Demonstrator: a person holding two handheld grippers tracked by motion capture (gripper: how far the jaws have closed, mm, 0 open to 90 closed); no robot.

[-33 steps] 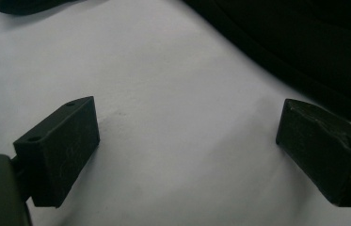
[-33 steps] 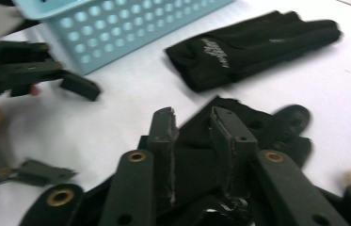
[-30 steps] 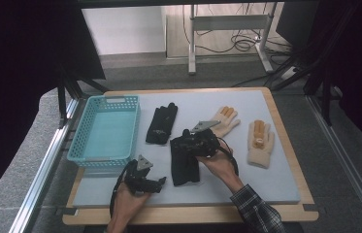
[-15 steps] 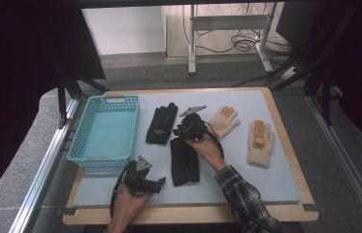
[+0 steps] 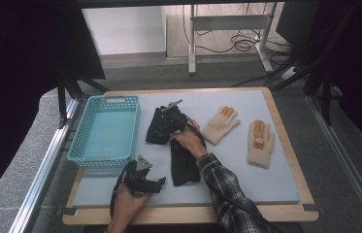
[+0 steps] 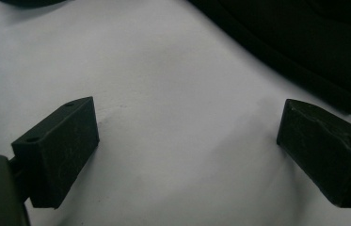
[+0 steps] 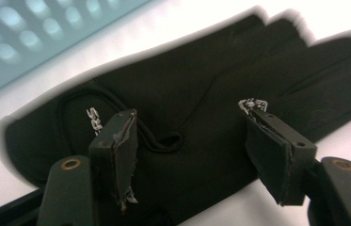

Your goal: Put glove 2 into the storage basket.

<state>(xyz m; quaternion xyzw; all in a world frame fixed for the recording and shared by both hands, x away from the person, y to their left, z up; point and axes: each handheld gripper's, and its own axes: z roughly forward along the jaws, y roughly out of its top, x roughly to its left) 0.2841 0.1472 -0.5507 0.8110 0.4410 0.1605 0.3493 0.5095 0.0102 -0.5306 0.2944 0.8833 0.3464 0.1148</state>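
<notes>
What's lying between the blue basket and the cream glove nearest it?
In the high view, a black glove lies between the blue basket and the nearer cream glove, with the right tool over it, jaws open.

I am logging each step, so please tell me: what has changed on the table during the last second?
The right gripper moved from the near black glove away and leftward, over the far black glove; its jaws are open, holding nothing. The left gripper, basket and two beige gloves stayed put.
</notes>
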